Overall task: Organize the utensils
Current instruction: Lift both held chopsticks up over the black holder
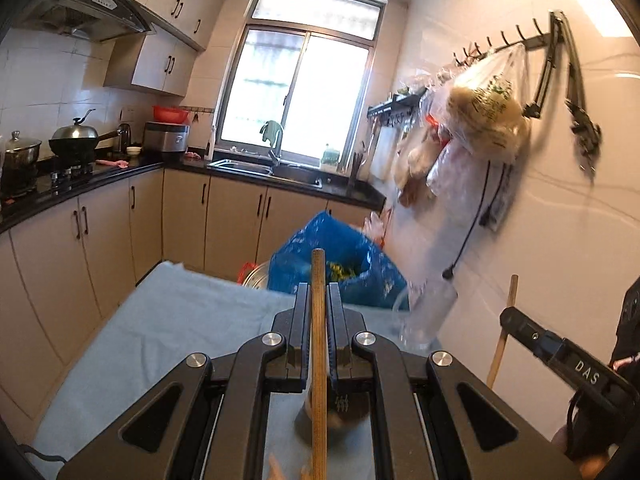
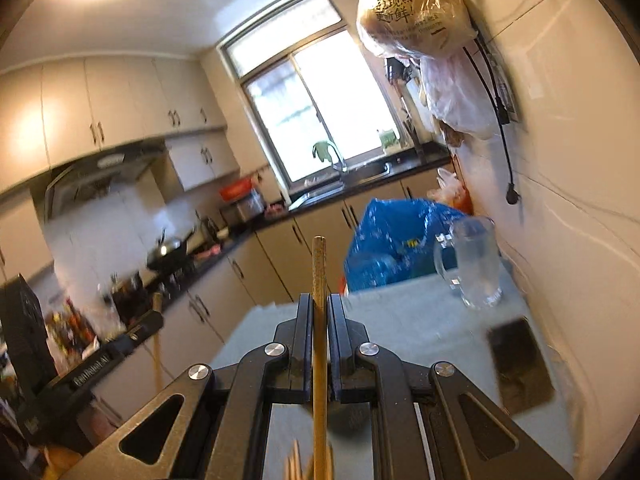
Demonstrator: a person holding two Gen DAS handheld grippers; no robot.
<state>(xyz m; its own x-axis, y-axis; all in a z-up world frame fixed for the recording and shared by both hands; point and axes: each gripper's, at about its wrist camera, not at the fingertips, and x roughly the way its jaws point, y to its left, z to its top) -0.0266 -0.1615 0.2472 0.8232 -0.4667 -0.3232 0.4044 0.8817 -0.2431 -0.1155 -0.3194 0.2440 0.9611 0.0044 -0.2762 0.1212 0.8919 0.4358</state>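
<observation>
Left wrist view: the left gripper [image 1: 319, 300] fills the lower centre, its jaws clamped on a wooden chopstick [image 1: 319, 320] that stands upright between them, its tip rising above the fingers at mid-frame. Below lies the counter [image 1: 180, 320] under a pale blue cloth. Past the fingertips sits a blue bag [image 1: 340, 252], with a clear glass [image 1: 428, 316] to its right by the tiled wall. At the lower right the right gripper [image 1: 510, 318] reaches in from the edge, clamped on a second chopstick [image 1: 505, 328] that slants upward. Plastic bags [image 1: 480, 120] hang from wall hooks at the upper right; the window [image 1: 300, 92] is at top centre.

Right wrist view: the right gripper [image 2: 319, 304] is at lower centre, closed on its chopstick [image 2: 319, 320], which stands upright with its tip at mid-frame. The glass [image 2: 472, 264] stands on the cloth-covered counter [image 2: 400, 328] at centre right, the blue bag [image 2: 392, 236] just behind it. A dark flat object [image 2: 520, 364], blurred, lies at the lower right. The left gripper [image 2: 150, 320] shows at the left edge, holding its chopstick [image 2: 157, 344].
</observation>
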